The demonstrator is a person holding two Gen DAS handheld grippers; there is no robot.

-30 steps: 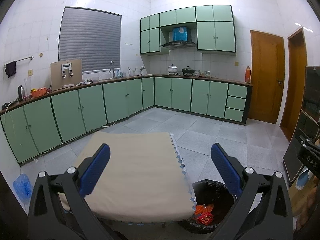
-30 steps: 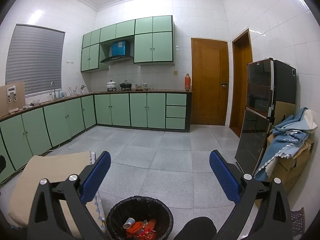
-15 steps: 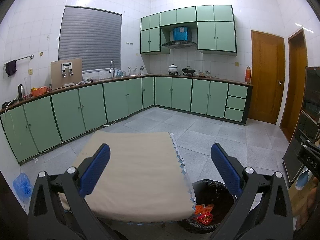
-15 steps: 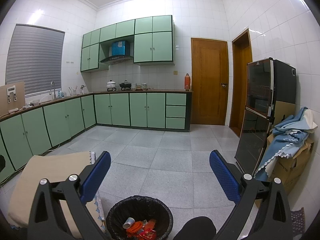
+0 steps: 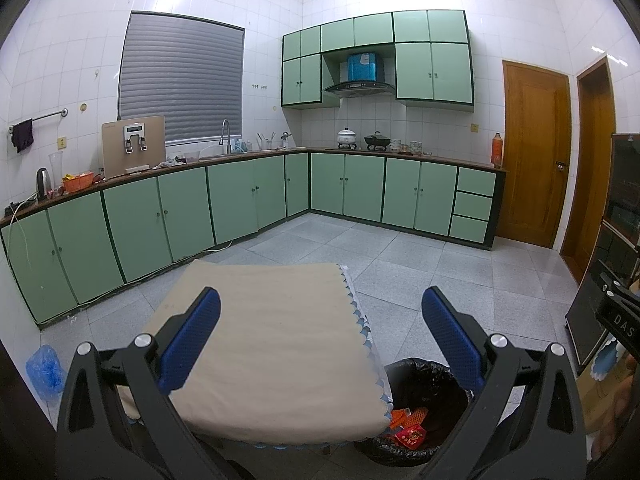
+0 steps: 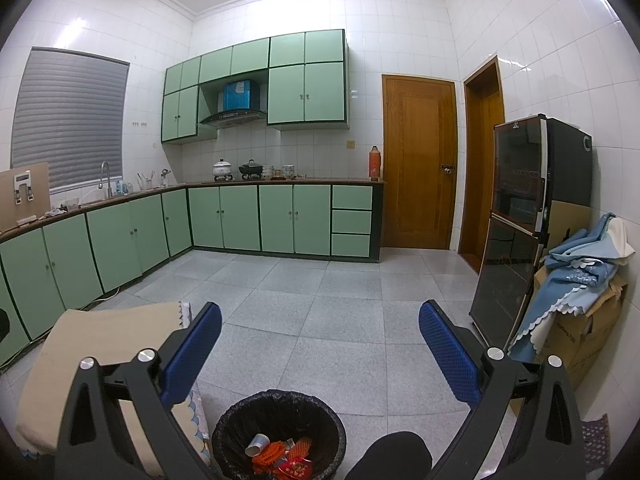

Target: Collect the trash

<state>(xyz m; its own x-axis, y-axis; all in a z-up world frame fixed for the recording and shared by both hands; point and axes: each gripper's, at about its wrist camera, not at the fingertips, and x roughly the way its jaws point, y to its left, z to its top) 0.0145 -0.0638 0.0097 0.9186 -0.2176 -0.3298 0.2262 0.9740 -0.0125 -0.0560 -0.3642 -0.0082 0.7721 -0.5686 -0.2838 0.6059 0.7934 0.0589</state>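
A: What does the trash bin (image 6: 279, 432) hold?

B: It has a black bag as a liner, and inside lie one small paper cup (image 6: 256, 445), orange net-like scraps (image 6: 276, 448) and a red packet (image 6: 295, 465). The left view shows the same bin (image 5: 425, 408), with the red packet (image 5: 409, 437) beside the orange pieces.

A: Where does the bin stand?

B: On the floor, just beside the right edge of the cloth-covered tabletop (image 5: 276, 344), which is bare.

A: And the tools?

B: Two. The left tool (image 5: 320, 344) hangs over the tabletop, spread wide and empty. The right tool (image 6: 320, 350) sits above the bin, also spread wide with nothing between its blue pads (image 6: 448, 356).

A: Other containers?

B: One cardboard box (image 6: 576, 344) well to the right of the bin, with blue and cream cloths (image 6: 576, 276) piled on top; its inside is hidden. One blue plastic bag (image 5: 45, 366) lies on the floor left of the tabletop.
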